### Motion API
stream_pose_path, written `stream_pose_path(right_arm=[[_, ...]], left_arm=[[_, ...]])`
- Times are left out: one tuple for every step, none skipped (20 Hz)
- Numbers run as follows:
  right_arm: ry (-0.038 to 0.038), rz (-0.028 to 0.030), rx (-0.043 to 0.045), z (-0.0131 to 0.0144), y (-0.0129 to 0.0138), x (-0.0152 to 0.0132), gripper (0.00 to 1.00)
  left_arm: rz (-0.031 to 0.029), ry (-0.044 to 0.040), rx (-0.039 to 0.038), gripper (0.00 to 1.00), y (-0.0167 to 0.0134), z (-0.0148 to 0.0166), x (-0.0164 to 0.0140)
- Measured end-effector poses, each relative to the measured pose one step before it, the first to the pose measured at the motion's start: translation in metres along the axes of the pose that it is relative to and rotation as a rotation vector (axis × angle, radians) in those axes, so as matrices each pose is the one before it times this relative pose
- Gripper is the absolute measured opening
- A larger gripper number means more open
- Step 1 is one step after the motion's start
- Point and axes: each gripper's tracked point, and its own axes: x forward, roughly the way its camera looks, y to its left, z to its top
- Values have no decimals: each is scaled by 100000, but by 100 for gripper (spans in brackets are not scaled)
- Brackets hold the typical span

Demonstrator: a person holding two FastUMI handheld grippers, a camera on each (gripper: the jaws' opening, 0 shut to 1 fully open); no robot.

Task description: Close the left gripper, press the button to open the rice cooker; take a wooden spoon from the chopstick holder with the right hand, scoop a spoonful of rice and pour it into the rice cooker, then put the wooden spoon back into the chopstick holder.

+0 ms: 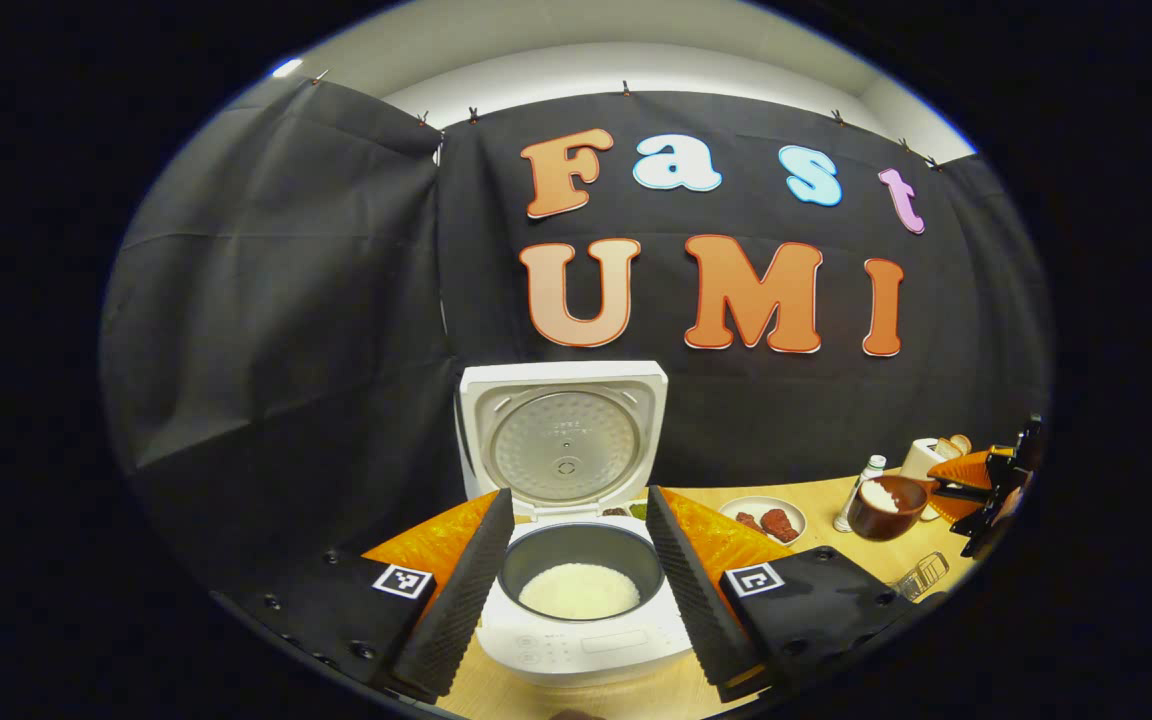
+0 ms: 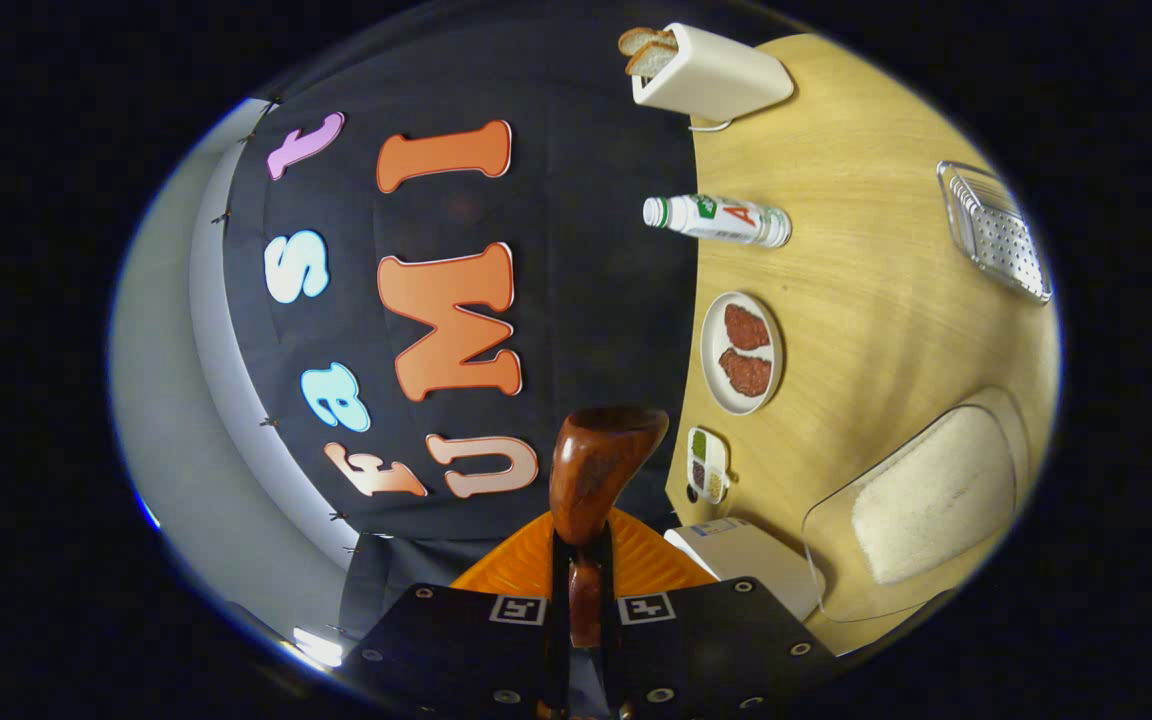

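Wooden spoon [image 2: 591, 480] is sitting clamped between the right gripper's [image 2: 584, 590] closed fingers, rolled sideways above the table [image 2: 866, 300]. The left gripper [image 1: 576, 570] is hovering with fingers spread, framing the open rice cooker [image 1: 576, 600] holding rice [image 1: 579, 590].

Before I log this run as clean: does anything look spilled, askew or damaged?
Nothing stands out. The white rice cooker stands with its lid up and rice level in its pot. The right gripper is shut on the brown wooden spoon. The white plate of meat and the bottle look undisturbed, no rice visible on the wooden table.
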Motion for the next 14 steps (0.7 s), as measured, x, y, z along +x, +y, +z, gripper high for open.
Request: stream_pose_path(right_arm=[[2295,904,-287,-856,458,758,12],[2127,1041,-39,-766,490,920,12],[2218,373,-328,-916,431,723,12],[1862,718,317,-740,437,861,12],[1821,-109,-754,-860,296,798,12],[1433,326,-753,-691,381,858,12],[1525,-201,-1748,-737,261,865,12],[1188,350,-801,-612,451,878,12],[1415,-228,-1257,-739,291,850,12],[807,33,-1022,-460,277,891,12],[1006,-706,-2366,-593,218,892,12],[385,-407,-2083,-435,230,1029,12],[455,-1201,-3577,-484,248,931,12],[113,-848,-3890,-441,172,915,12]], left_arm=[[1383,-110,-289,91,562,-27,-182],[1486,-220,-244,89,628,44,-369],[1531,-215,-276,89,756,15,-129],[1841,-43,-104,91,854,-210,-237],[1844,-205,-327,91,826,-8,-109],[1665,119,-188,91,789,-109,-217],[1847,-33,-275,91,850,-128,-159],[1454,281,-223,89,761,-119,-94],[1622,239,-217,89,783,-197,-126],[1311,400,-161,89,686,-113,17],[1355,366,-45,89,695,-200,-151],[1163,476,-69,91,729,-268,-53],[943,585,-62,91,547,-232,-154],[914,316,-225,91,492,-198,-74]])
